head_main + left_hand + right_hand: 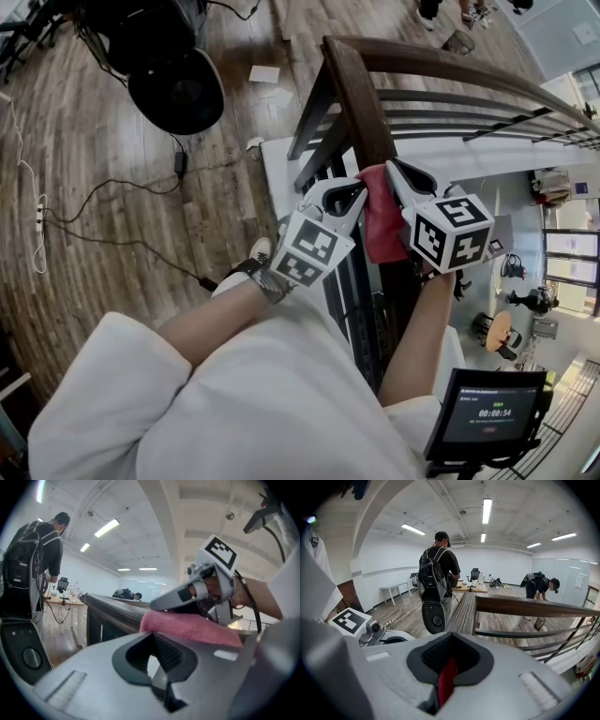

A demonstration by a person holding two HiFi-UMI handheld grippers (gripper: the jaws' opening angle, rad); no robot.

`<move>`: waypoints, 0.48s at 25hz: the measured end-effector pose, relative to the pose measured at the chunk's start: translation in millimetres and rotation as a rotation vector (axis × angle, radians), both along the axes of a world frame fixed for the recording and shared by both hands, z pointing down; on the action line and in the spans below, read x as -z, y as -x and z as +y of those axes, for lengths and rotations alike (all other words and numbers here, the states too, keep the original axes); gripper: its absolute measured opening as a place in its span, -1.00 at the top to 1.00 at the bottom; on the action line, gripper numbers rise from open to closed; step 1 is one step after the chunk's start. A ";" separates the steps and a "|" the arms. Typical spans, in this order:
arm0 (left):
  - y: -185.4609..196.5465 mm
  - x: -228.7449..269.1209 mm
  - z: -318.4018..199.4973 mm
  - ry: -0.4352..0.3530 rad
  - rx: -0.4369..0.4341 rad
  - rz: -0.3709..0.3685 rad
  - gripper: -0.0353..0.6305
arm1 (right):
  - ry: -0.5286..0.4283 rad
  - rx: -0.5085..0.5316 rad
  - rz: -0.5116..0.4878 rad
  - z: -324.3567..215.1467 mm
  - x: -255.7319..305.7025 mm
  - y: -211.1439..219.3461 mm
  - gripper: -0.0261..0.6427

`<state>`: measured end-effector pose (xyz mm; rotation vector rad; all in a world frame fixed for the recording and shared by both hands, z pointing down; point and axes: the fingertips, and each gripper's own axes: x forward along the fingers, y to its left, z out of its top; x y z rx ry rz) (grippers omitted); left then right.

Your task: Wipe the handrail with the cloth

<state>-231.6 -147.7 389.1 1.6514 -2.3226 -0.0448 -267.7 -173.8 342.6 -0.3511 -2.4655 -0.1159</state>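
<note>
red cloth (382, 230) over wooden handrail (361, 94), right gripper (394, 171) pinching it — left gripper (358, 187) closed empty alongside, tips angled inward

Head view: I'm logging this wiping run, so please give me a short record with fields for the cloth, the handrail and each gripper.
cloth: red, draped over the handrail, between the two grippers
handrail: dark wood, top rail of a barred railing
left gripper: shut, tip at the cloth's left edge; whether it grips the cloth is unclear
right gripper: shut on the cloth, a red fold pinched between its jaws
</note>
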 end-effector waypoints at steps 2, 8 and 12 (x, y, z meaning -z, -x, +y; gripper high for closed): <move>1.9 0.3 0.1 -0.001 -0.003 0.001 0.88 | -0.002 -0.002 0.000 0.0 0.2 1.9 0.91; 9.2 0.3 0.6 0.001 -0.013 0.002 0.88 | -0.001 -0.004 0.002 0.1 -0.2 8.9 0.91; 12.4 0.9 -0.5 0.007 -0.031 0.003 0.88 | 0.003 -0.005 -0.001 -1.3 0.6 12.8 0.91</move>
